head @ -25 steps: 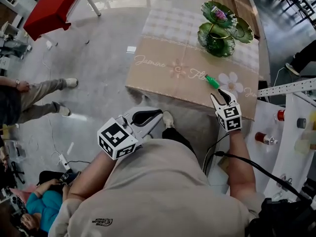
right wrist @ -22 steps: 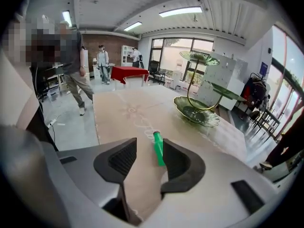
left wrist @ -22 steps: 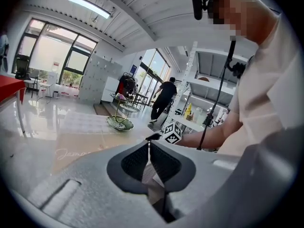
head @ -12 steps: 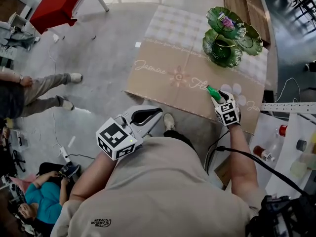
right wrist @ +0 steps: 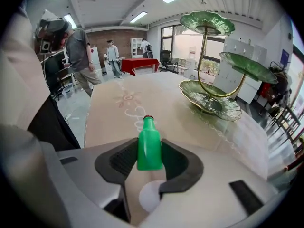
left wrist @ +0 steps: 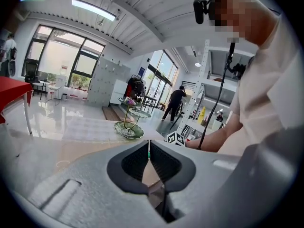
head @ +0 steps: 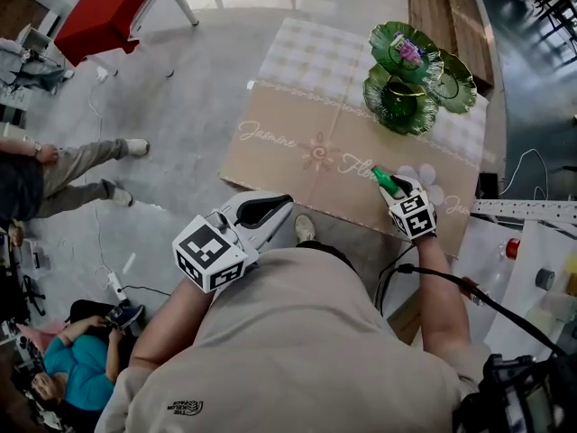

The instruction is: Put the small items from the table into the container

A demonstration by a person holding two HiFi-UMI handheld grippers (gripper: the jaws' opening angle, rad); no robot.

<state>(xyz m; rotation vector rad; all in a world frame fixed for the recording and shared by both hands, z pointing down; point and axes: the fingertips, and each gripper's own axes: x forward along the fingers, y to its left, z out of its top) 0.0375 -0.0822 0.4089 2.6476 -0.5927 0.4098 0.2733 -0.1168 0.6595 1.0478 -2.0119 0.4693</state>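
A small green bottle [head: 384, 180] [right wrist: 149, 148] lies on the tan table runner [head: 297, 152], near the table's front edge. My right gripper [head: 395, 185] [right wrist: 149, 145] is tilted down over it. Its jaws are closing, and both pads press the bottle's sides. The bottle's neck points away from the gripper. A green three-tier leaf-dish stand [head: 401, 106] [right wrist: 209, 99] rises at the table's far right. Its top dish holds a small pink item [head: 410, 49]. My left gripper [head: 287, 204] [left wrist: 149, 147] hovers off the table's front edge, shut and empty.
A white shelf with bottles [head: 514, 246] stands to the right of the table. A red table [head: 108, 12] is at the far left. People stand and sit on the floor at the left [head: 54, 165]. A cable [head: 451, 282] trails from my right gripper.
My right gripper has dropped onto the table, and the green bottle that lay ahead of its jaws is now gripped between them. My left gripper has drifted slightly left.
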